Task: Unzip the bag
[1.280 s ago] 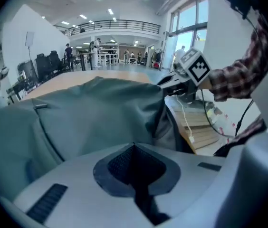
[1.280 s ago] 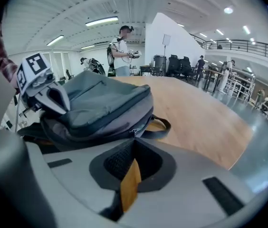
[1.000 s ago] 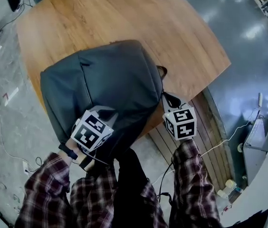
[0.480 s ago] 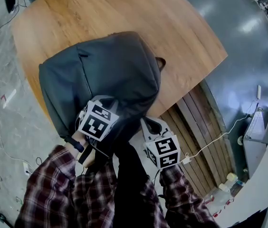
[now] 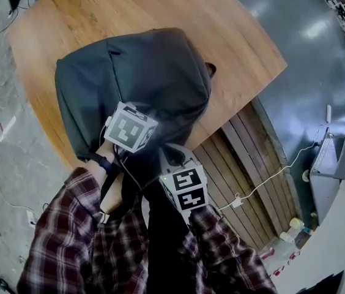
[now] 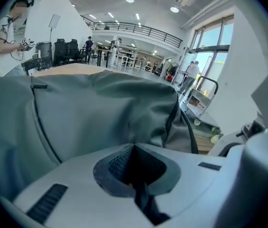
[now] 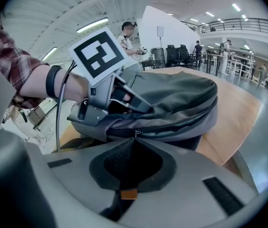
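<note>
Right gripper (image 7: 135, 141), jaws pinched shut on zipper pull (image 7: 136, 133), has swung from backpack's (image 5: 148, 78) right side round to its near edge. Left gripper (image 6: 134, 148) clamped on backpack fabric, bracing. Zip likely partway open.

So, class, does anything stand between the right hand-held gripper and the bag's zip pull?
Nothing visible does. The right hand-held gripper appears shut on the zip pull at the near edge of the bag.
</note>
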